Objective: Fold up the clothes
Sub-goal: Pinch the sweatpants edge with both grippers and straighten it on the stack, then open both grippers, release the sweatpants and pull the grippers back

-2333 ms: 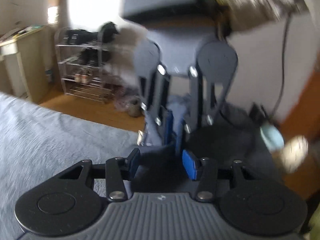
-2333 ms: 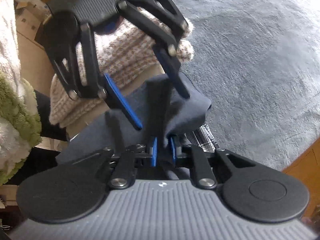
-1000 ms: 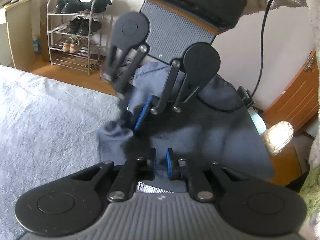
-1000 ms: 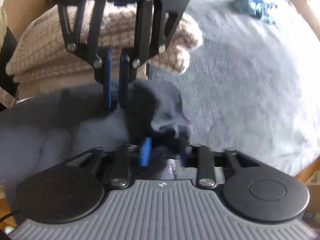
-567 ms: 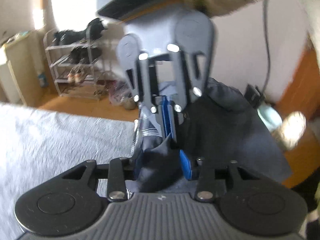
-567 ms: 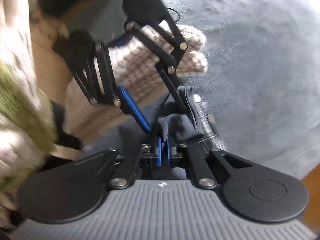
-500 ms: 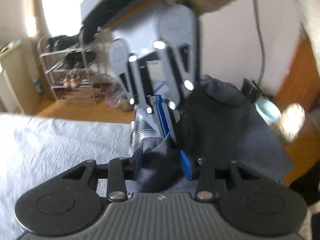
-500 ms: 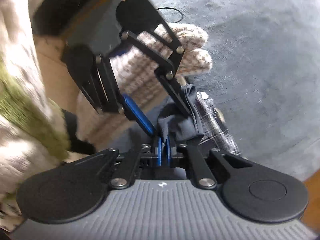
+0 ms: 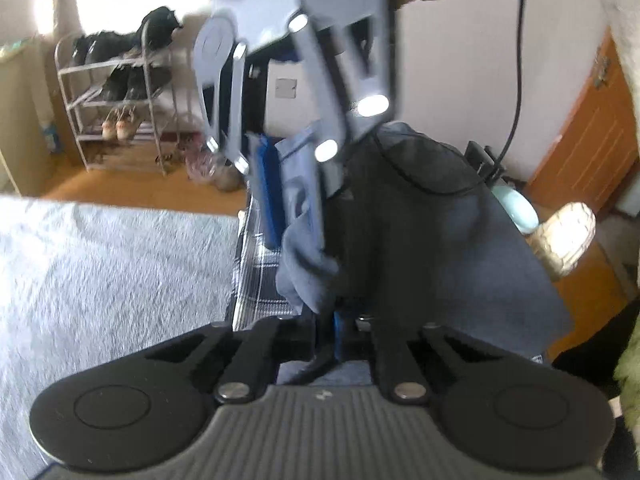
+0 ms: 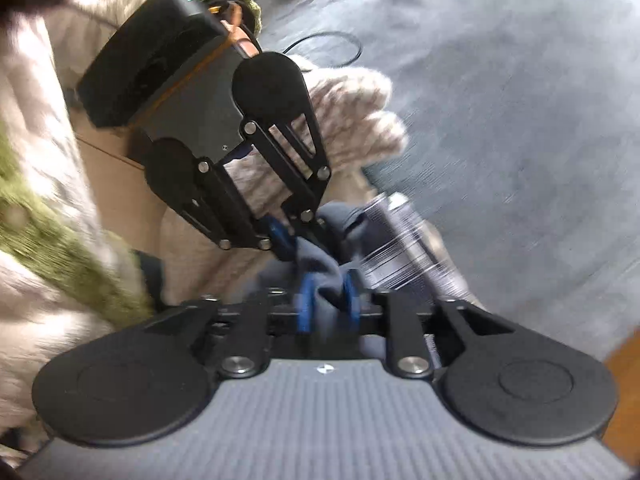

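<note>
A dark navy garment [image 9: 440, 240] with a checked inner part [image 9: 256, 264] hangs between both grippers above the bed's edge. At the bottom of the left wrist view, my left gripper [image 9: 326, 322] is closing, its blue pads pinching a fold of the navy cloth. Facing it from above is my right gripper [image 9: 288, 200]. In the right wrist view, my right gripper [image 10: 328, 304] is opening. Its pads stand apart with a bunch of the garment [image 10: 316, 260] loose between them. My left gripper [image 10: 286, 240] shows above it with its tips together on the cloth.
A grey blanket [image 9: 100, 280] covers the bed [image 10: 520, 120]. A folded beige knitted sweater [image 10: 352, 120] lies behind the grippers. A shoe rack [image 9: 116, 92] stands on the wooden floor, an orange door [image 9: 592, 140] at the right. A person's fleece sleeve [image 10: 40, 160] fills the left.
The left jaws, apart around the fold half a second ago, have come together on it. The right jaws, then shut on the cloth, have spread apart, and the right gripper has rolled.
</note>
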The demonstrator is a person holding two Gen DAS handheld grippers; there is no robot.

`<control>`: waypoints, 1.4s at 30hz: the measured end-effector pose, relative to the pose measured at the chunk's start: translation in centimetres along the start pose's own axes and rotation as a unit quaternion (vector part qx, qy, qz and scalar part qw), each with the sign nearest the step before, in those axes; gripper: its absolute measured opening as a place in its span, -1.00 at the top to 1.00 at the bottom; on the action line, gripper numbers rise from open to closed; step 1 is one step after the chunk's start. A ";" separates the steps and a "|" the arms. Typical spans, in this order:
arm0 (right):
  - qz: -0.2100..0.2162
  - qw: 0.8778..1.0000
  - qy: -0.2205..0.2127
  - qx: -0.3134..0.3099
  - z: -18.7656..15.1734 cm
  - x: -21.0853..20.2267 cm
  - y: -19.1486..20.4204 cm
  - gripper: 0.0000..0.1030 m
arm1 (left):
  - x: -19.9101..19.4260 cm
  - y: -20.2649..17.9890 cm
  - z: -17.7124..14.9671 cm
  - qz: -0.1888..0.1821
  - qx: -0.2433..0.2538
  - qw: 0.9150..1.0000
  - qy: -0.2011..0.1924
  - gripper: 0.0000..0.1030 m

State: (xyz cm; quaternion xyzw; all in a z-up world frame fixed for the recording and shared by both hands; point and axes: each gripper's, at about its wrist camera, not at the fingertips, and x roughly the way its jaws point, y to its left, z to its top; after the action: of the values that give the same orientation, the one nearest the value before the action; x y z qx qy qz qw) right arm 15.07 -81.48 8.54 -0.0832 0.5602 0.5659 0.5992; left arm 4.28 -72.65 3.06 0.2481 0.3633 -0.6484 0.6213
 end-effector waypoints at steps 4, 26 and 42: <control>-0.059 0.994 0.008 -0.087 0.3 0.9 2.4 0.11 | -0.5 0.8 -0.2 -0.007 -0.010 1.000 -0.005 0.84; 0.120 0.988 0.083 0.042 0.9 2.3 -4.4 0.87 | 0.6 5.6 -1.2 -0.077 -0.133 0.985 0.073 0.65; 0.169 0.965 0.075 0.183 -2.3 5.6 -11.3 0.79 | -3.8 7.2 -0.7 0.035 -0.180 0.982 0.041 0.06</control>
State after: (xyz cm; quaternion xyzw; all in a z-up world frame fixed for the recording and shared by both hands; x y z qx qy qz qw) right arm 20.99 -83.82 -2.61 0.0816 0.7038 0.5389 0.4557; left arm 11.70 -69.49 4.39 0.1711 0.4899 -0.5394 0.6631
